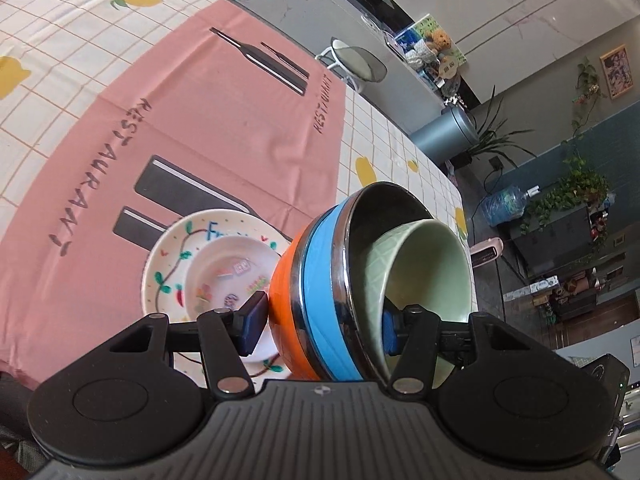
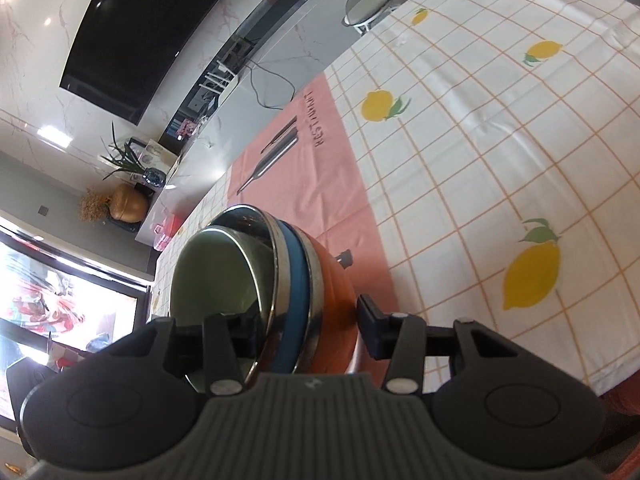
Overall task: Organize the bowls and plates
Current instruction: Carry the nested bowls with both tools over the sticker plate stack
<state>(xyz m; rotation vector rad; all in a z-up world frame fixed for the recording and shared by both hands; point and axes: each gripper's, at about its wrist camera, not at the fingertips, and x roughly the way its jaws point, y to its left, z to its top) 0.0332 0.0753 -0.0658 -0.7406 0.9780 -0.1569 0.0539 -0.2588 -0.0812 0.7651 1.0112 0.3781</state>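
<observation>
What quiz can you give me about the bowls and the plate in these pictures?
1. True or false: the green bowl sits inside the blue-banded steel bowl.
2. What stands on the painted plate? A) a small white bowl B) a cup C) a spoon
3. Fill in: the outermost bowl of the nested stack is coloured ____.

Key: 1 true; 2 A; 3 orange.

Lemon-print tablecloth [image 1: 60, 40] under pink placemat [image 1: 200, 120], painted plate [image 1: 168, 256].
</observation>
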